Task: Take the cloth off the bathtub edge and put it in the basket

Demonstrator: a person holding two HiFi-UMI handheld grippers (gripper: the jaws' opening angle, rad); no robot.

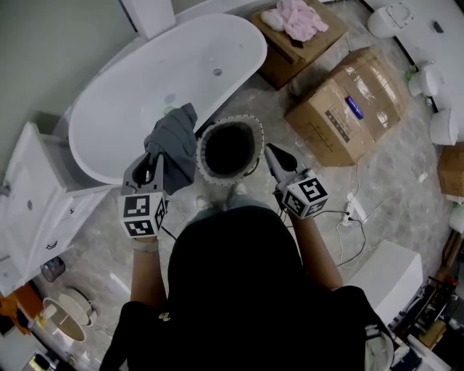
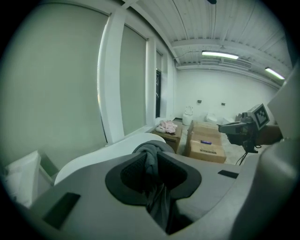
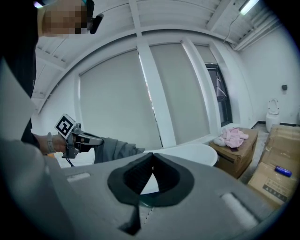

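A dark grey cloth [image 1: 176,139] hangs from my left gripper [image 1: 152,168], lifted over the bathtub's [image 1: 138,87] near rim, just left of the basket. In the left gripper view the pads press on the bunched cloth [image 2: 153,180], which droops below my left gripper [image 2: 151,159]. The round woven basket [image 1: 249,127] with a dark inside stands on the floor between the two grippers. My right gripper [image 1: 278,161] hovers at the basket's right side; in its own view the right gripper [image 3: 152,161] is shut, tips touching, nothing between them. That view also shows the cloth [image 3: 117,150] from the side.
Two cardboard boxes [image 1: 348,105] sit on the floor right of the tub; the farther one carries a pink cloth [image 1: 297,18]. A white cabinet [image 1: 32,196] stands at the left. White toilets [image 1: 428,80] line the right wall. Cables [image 1: 351,217] lie on the marble floor.
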